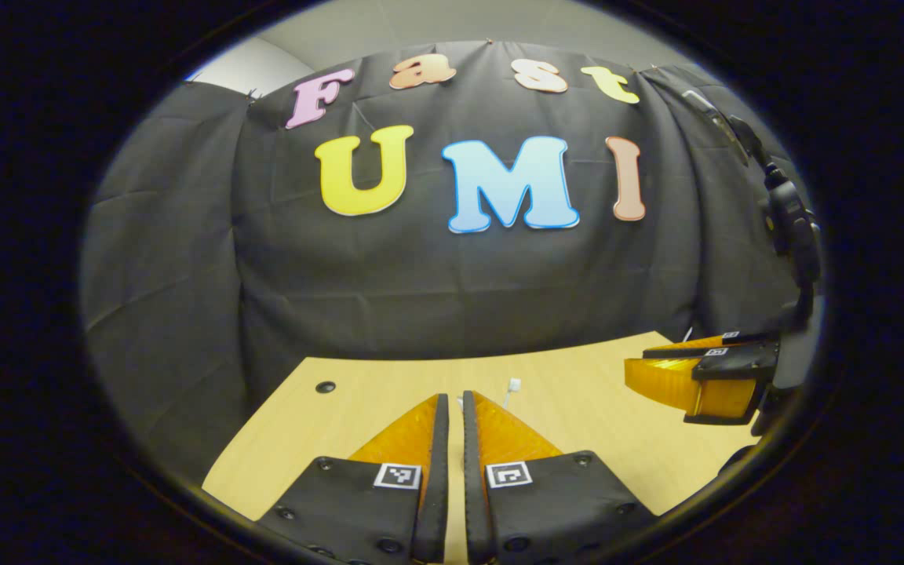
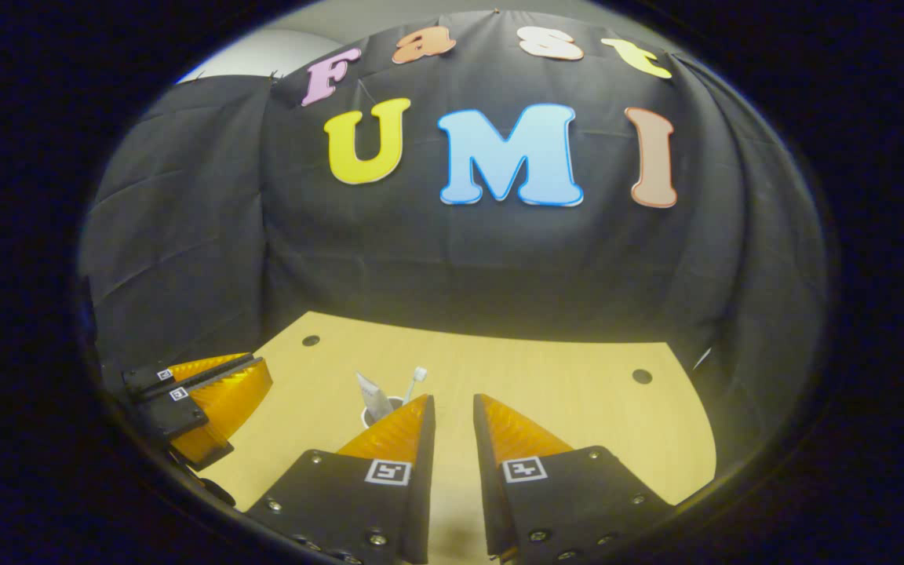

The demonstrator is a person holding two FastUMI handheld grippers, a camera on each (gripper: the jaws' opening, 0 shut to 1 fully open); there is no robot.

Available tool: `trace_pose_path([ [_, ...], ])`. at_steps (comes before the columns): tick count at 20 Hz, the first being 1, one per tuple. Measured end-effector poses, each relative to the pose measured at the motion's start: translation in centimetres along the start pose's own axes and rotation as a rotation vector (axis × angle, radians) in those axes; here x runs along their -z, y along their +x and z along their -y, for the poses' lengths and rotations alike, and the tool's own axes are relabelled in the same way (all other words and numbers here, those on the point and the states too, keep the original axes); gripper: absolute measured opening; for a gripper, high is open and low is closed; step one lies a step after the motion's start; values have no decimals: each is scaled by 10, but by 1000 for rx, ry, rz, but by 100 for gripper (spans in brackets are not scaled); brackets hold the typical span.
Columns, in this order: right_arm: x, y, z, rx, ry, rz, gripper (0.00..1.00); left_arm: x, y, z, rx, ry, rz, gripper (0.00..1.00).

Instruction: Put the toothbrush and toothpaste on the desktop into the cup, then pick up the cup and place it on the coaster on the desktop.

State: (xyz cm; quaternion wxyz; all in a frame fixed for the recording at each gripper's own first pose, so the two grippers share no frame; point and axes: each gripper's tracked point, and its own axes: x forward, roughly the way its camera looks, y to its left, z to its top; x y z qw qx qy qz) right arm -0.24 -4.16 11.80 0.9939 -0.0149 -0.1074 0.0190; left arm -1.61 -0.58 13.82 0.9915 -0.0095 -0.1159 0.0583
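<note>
In the left gripper view, the left gripper [image 1: 456, 400] hangs over the wooden desk [image 1: 577, 416] w/ its two fingers nearly together, just a thin gap, nothing held. The white toothbrush [image 1: 512, 386] head pokes up just past the fingertips. The right gripper [image 1: 656, 377] shows at the right edge, above the desk.

In the right gripper view, the right gripper [image 2: 454, 404] has its fingers a bit apart & empty. The cup [image 2: 380, 408] sits just behind its left finger (mostly hidden). The toothbrush [image 2: 418, 377] & toothpaste [image 2: 372, 396] stand up in the cup. The left gripper [image 2: 252, 377] is at the left side, well apart from the cup. Can't tell if the cup is on a coaster.
</note>
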Motion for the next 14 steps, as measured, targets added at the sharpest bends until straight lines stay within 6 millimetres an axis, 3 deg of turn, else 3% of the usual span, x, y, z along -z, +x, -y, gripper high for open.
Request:
trace_pose_path([
  [5, -29, -34, 9, 62, -39, 118, 28, -47, -16, 10, 43, 18, 126, 16],
  [7, -40, -48, 9, 79, -32, 148, 28, -56, -22, 11, 50, 37, 162, 16],
  [11, -49, -57, 11, 85, -7, 167, 29, -63, -31, 15, 65, 38, 186, 16],
  [12, -50, -58, 11, 83, -3, 171, 34, -62, -33, 15, 69, 38, 187, 16],
  [13, -51, -59, 8, 78, 0, 172, 34, -63, -34, 15, 73, 37, 190, 24],
  [14, -50, -57, 6, 67, 3, 172, 44, -64, -35, 14, 75, 33, 192, 30],
])
